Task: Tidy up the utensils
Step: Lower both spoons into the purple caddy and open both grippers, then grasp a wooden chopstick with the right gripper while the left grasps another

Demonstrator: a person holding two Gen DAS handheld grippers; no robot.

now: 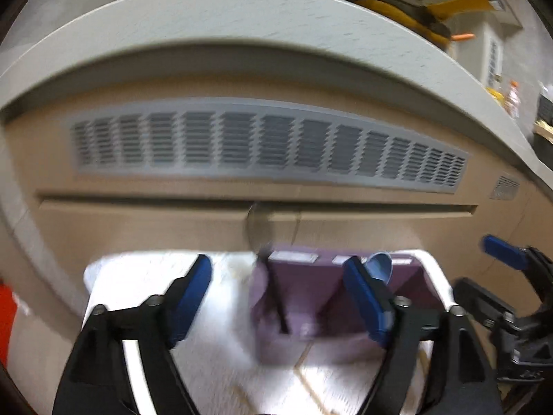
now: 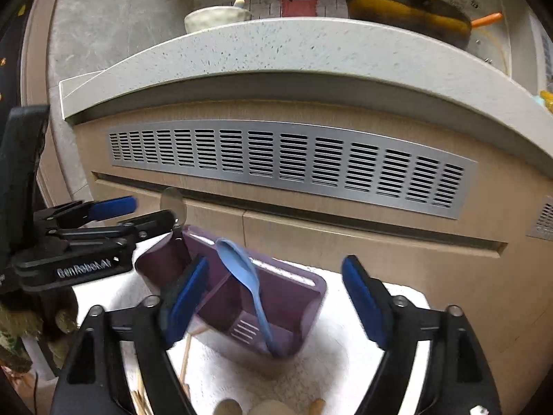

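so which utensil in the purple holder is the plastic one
The light blue plastic spoon, leaning in a right-hand compartment of the purple plastic utensil holder. The other, a metal spoon with a dark handle, stands at its left end.

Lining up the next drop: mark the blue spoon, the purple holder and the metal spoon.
blue spoon [image 2: 254,287], right wrist view, mid-handle.
purple holder [image 2: 304,314], right wrist view, right wall.
metal spoon [image 2: 172,202], right wrist view, round bowl above the holder.
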